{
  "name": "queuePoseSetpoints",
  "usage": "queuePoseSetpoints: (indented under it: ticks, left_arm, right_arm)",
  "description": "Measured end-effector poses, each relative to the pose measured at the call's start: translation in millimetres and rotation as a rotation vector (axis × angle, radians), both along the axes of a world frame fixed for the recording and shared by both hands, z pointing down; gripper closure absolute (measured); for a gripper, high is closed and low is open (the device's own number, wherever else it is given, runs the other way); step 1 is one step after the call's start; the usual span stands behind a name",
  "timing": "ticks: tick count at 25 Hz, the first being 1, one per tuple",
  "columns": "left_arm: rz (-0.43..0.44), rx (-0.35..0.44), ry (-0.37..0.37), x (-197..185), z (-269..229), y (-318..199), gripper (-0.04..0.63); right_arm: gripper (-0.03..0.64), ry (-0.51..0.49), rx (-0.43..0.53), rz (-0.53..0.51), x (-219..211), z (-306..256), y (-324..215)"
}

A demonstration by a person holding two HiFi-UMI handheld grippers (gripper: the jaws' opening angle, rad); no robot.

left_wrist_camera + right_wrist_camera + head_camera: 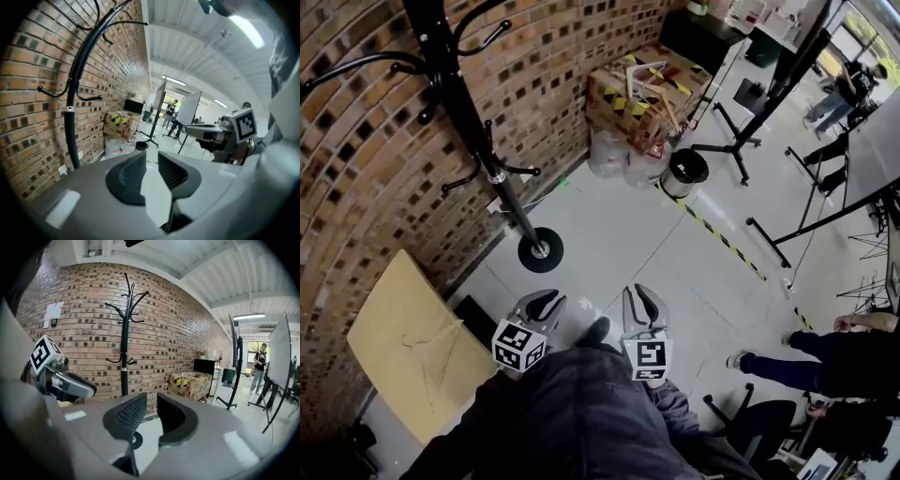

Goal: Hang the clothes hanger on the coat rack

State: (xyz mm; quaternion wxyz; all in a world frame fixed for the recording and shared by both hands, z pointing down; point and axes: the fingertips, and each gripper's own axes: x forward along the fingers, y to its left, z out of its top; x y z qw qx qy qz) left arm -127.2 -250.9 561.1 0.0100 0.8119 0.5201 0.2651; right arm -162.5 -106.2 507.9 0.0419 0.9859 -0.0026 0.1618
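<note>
The black coat rack (pixel 459 103) stands against the brick wall, its round base (pixel 540 249) on the floor just ahead of me. It also shows as the coat rack (pixel 70 126) at the left of the left gripper view, and as the coat rack (pixel 124 357) in the middle of the right gripper view. A faint hanger-shaped outline (pixel 431 349) lies on a tan tabletop (pixel 384 328) at my left; I cannot make it out clearly. My left gripper (pixel 549 298) (pixel 152 159) and right gripper (pixel 643 292) (pixel 151 401) are side by side near my body. Both have their jaws nearly together and hold nothing.
A taped cardboard box (pixel 647 89), white bags (pixel 609 150) and a black bin (pixel 686 169) sit along the wall beyond the rack. Black stand legs (pixel 741 141) and yellow-black floor tape (pixel 722 239) cross the floor to the right. A seated person's legs (pixel 806 366) are at the right.
</note>
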Motion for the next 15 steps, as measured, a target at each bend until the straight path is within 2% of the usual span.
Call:
queuePoseSetpoints:
  ticks: [4,9,15]
  left_arm:
    - [0.071,0.008,0.012,18.7,0.6,70.1,0.515]
    - [0.219,0.011,0.017,25.0,0.5,166.6,0.515]
    - [0.396,0.041,0.026,37.0,3.1,258.8,0.494]
  right_arm:
    - [0.522,0.006,-0.003,0.069,0.7,4.0,63.8]
    - [0.520,-0.001,0.031,0.258,-23.7,11.4,157.4]
    - [0.515,-0.025,0.078,0.434,-42.5,29.2,223.6]
